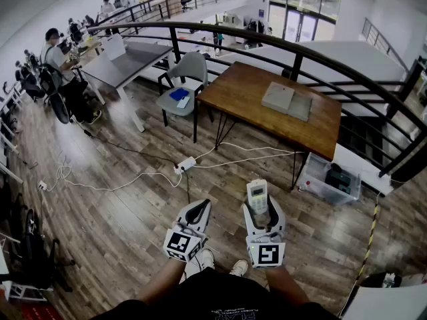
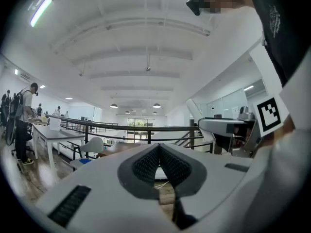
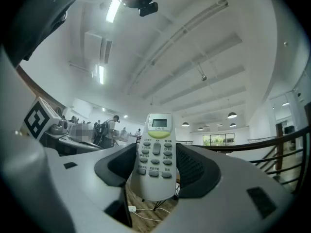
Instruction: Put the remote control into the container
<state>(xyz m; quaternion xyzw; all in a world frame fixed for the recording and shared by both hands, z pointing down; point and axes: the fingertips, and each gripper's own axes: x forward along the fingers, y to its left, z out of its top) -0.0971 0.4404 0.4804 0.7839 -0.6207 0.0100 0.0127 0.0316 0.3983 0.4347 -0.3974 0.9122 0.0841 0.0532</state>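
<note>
While left tongs point(image 2: 158, 152) sit closed, remote control point(image 3: 156, 130) clamped between right tongs point(image 3: 156, 166)

Bright and evenly lit throughout, taking daylight from tall windows point(image 1: 303, 5) at the far end in the head view and white light from ceiling strip lights point(image 3: 112, 9) and round pendant lamps point(image 3: 232, 115) in the gripper views. Shows pale glare on the wooden floor point(image 1: 73, 155), only soft shadow beneath the wooden table point(image 1: 247, 89), and blown-out white around the strips. Bends heavily at the edges, curving the railing point(image 1: 280, 45) into an arc and closing each gripper view in a black rim; keeps the remote control point(image 3: 155, 154) sharp, the far background slightly soft.
</note>
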